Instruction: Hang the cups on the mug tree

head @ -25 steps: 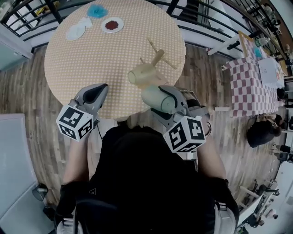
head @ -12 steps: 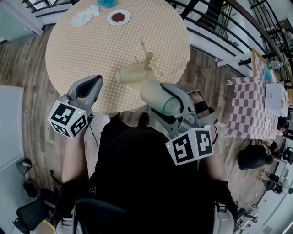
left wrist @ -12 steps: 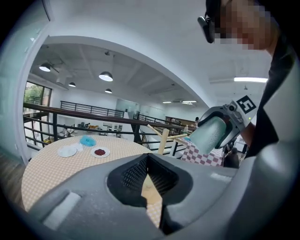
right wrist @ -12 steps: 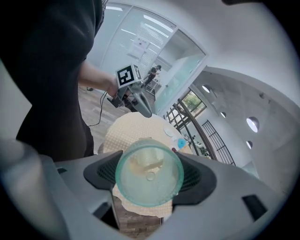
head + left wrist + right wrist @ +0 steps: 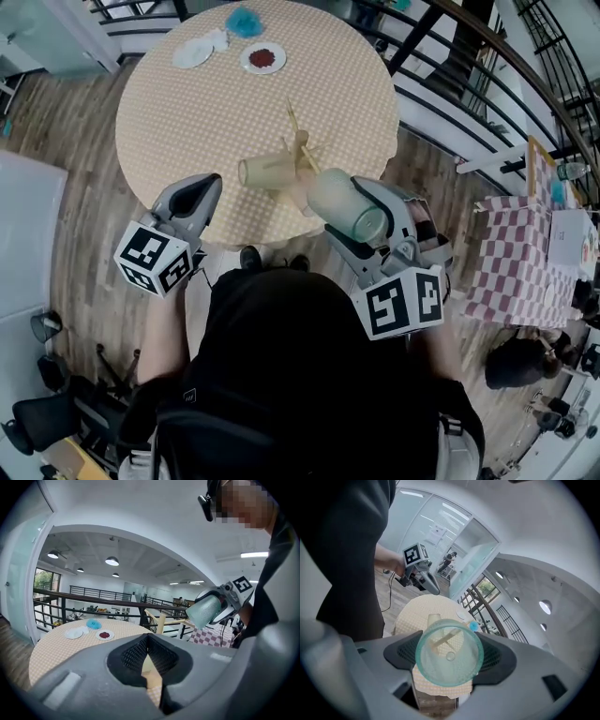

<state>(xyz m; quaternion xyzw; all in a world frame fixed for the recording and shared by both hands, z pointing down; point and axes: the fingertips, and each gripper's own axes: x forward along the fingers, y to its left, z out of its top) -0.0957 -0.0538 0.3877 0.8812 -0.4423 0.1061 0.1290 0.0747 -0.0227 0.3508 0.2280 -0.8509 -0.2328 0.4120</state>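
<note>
**Green cup in the right hand-held gripper, aimed at the mug tree**

Right hand-held gripper (image 5: 449, 657): jaws clamped on the green cup (image 5: 339, 202), one pad on each side of its wall. Cup is off the worktop, long axis in line with the jaws, far end pointing far-left. Can't call which end is the mouth. No handle shows in any view.

Mug tree (image 5: 300, 150) sits just beyond that far end, far-left of it, a bit near-right of centre on the round worktop (image 5: 187, 112). The right gripper view looks straight through the cup onto the tree's pegs, so axis and target are roughly lined up. The left gripper view shows the post upright with pegs angled up.

Beige cup (image 5: 262, 171) is against the tree's left side, axis sideways. Hooked on a peg or lying on the cloth, can't tell.

Left hand-held gripper (image 5: 199, 192): jaws fully together, nothing in them, hovering at the near-left edge of the worktop, left of the tree. The right one is nearer the tree and carries the load.

My read: this cup is on approach. The next move turns on that short far-left gap and on meeting an up-angled peg, so it likely needs a tilt, not just a push. Risk: bumping the beige cup or tipping the tree.

White plate (image 5: 192, 56), plate with red bits (image 5: 262, 58) and blue tuft (image 5: 246, 21) sit at the far edge, well apart from all this.
</note>
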